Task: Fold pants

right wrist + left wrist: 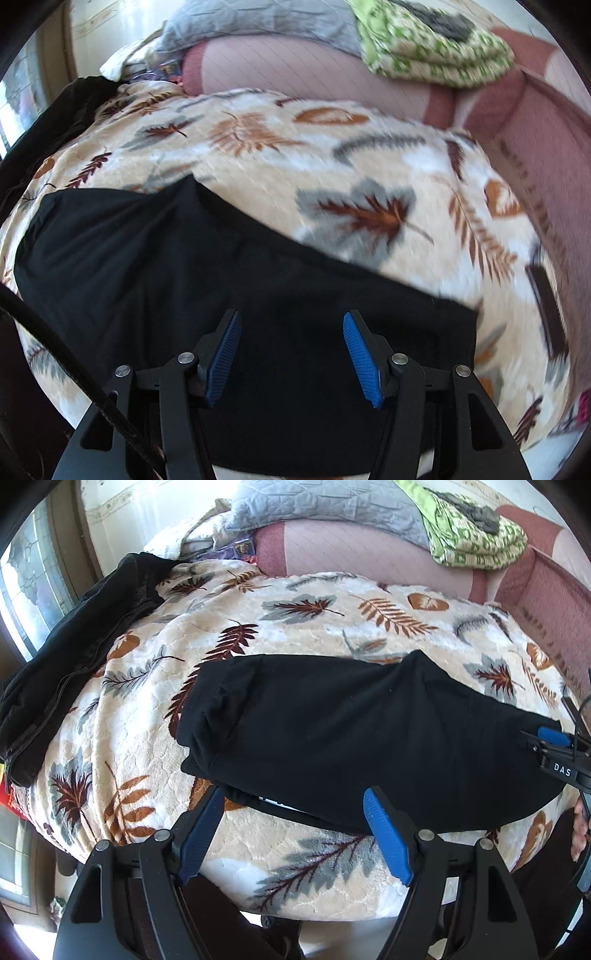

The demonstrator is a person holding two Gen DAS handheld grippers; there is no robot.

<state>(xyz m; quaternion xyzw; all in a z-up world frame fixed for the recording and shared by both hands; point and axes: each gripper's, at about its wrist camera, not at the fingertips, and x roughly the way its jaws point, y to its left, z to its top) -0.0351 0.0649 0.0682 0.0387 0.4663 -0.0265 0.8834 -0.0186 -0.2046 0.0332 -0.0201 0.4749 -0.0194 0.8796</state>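
The black pants [351,738] lie folded into a compact bundle on a leaf-patterned blanket [295,620]. They also fill the lower middle of the right wrist view [221,280]. My left gripper [293,808] is open and empty, its blue pads at the near edge of the pants. My right gripper [291,332] is open and empty, just above the pants' right part; it also shows at the right edge of the left wrist view [554,746].
A second dark garment [74,650] lies along the blanket's left side. A grey quilt [325,506] and a green patterned cloth [472,535] rest on a pink sofa back [351,550]. A dark flat object [550,310] lies at the right.
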